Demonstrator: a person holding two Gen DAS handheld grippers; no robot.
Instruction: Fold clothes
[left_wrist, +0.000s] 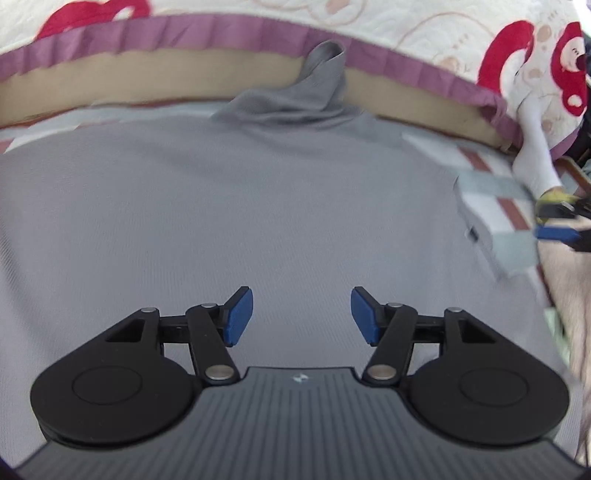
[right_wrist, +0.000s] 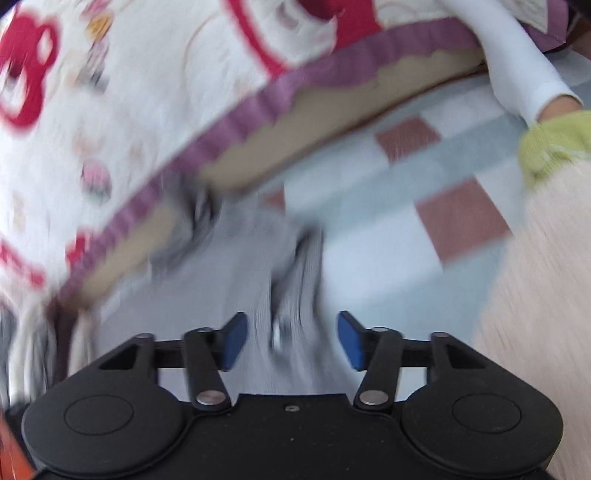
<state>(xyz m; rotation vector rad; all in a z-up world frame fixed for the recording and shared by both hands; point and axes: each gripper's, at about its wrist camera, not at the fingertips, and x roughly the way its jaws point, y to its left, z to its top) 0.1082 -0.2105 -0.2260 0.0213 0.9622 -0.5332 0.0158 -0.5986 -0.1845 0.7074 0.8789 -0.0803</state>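
Both tools are wide open and hold nothing. Left tool (left_wrist: 302, 315) hovers over the flat grey garment (left_wrist: 236, 206) on the checkered bed sheet (left_wrist: 506, 206); its sleeve (left_wrist: 325, 77) points to 12 o'clock, toward the quilt (left_wrist: 424, 29). Right tool (right_wrist: 291, 339) is above a blurred garment edge.

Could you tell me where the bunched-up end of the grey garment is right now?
In the left wrist view the grey garment lies spread ahead of the open left gripper; its bunched end rises at top centre against the quilt's purple border.

R wrist view motion-blurred; grey garment (right_wrist: 280, 280) smeared, its folds unreadable.
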